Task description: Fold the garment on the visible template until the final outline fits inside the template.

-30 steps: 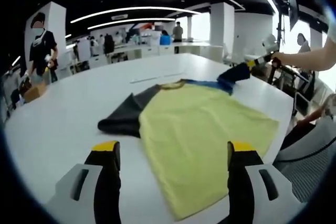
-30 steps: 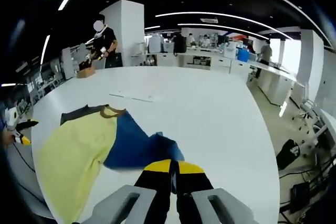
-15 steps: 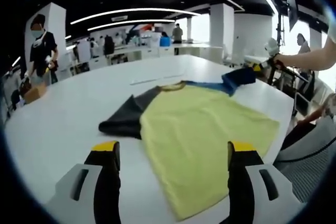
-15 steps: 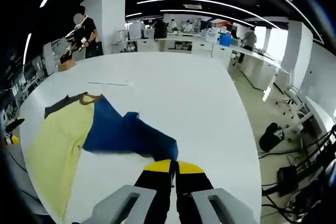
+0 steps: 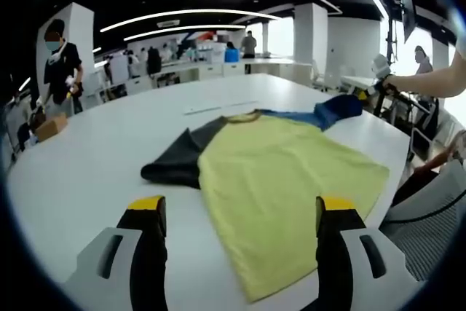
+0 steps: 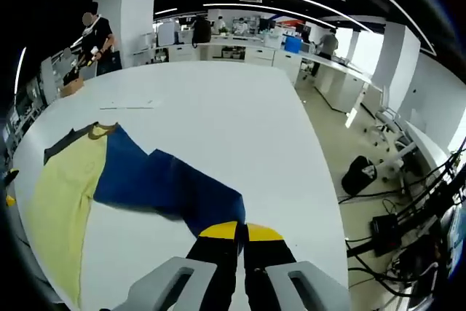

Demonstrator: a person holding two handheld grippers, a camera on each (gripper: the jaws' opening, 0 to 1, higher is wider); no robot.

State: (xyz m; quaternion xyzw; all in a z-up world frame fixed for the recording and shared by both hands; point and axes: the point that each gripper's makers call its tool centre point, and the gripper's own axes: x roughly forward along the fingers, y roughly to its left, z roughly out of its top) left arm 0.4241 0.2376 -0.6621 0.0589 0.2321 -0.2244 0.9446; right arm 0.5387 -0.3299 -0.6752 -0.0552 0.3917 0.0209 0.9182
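A T-shirt lies on the white table [image 5: 87, 172]. It has a yellow body [image 5: 284, 180], a dark grey sleeve [image 5: 178, 162] and a blue sleeve [image 5: 331, 113]. My left gripper [image 5: 240, 203] stands open just short of the shirt's near hem, nothing between its fingers. My right gripper [image 6: 240, 231] is shut on the end of the blue sleeve [image 6: 160, 183], which is drawn out long and flat from the yellow body [image 6: 58, 202]. In the left gripper view the right gripper [image 5: 370, 91] appears at the far right, held by a person's arm [image 5: 437, 81]. A thin pale strip [image 6: 131, 105] lies on the table beyond the collar [image 6: 98, 129].
The table's edge runs close behind the right gripper, with a black bag [image 6: 360, 176] and cables [image 6: 408, 231] on the floor beyond. A person in black [image 5: 57, 56] stands by a cardboard box [image 5: 47, 127] at the far side. Desks fill the background.
My right gripper has pulled the blue sleeve outward, away from the shirt body, so it lies stretched out instead of bunched. The left gripper has stayed open in place.
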